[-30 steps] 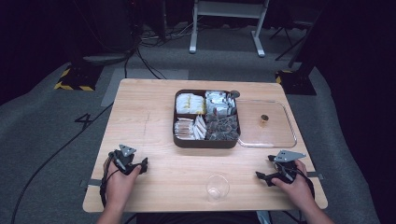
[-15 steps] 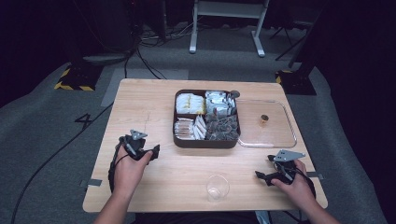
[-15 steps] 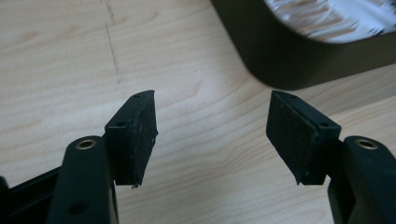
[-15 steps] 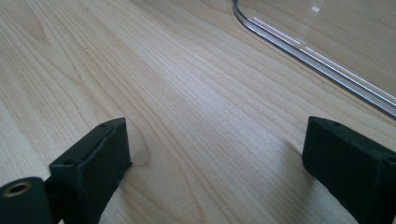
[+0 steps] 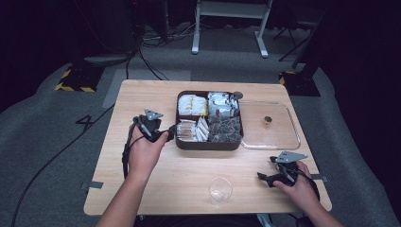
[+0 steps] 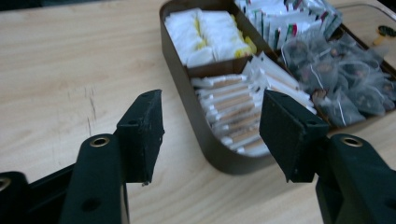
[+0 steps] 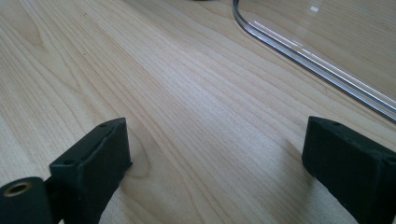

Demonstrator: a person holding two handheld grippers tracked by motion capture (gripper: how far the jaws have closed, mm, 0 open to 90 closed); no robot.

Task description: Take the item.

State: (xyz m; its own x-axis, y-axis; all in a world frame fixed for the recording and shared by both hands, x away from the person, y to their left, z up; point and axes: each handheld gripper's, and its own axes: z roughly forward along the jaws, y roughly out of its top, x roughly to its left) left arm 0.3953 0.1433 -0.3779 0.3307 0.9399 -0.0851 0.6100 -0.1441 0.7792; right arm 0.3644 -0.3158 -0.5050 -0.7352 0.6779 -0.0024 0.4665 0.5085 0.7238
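From the high view, a dark, round-cornered box (image 5: 209, 143) sits mid-table toward the far edge, split into four compartments of packets: yellow-and-white, foil, paper sticks and dark tea bags. Its clear lid (image 5: 279, 137) lies flat against the box's right side, a small knob at its middle. The left gripper (image 5: 166, 135) hovers just off the box's left wall, jaws part-open and empty after having just been closing. The right gripper (image 5: 265, 178) rests near the table's (image 5: 142, 189) near right corner, and a clear glass (image 5: 220, 190) stands by the near edge. The left gripper view brings the box (image 6: 187, 107) close: a smooth brown wall, white sachets with yellow print, slim paper sticks (image 6: 233, 112) in the nearest compartment, and translucent mesh tea bags, with nothing between the matte black jaws. The right gripper view shows pale wood grain and the lid's (image 7: 299, 51) glossy curved rim beyond wide-open, empty jaws.
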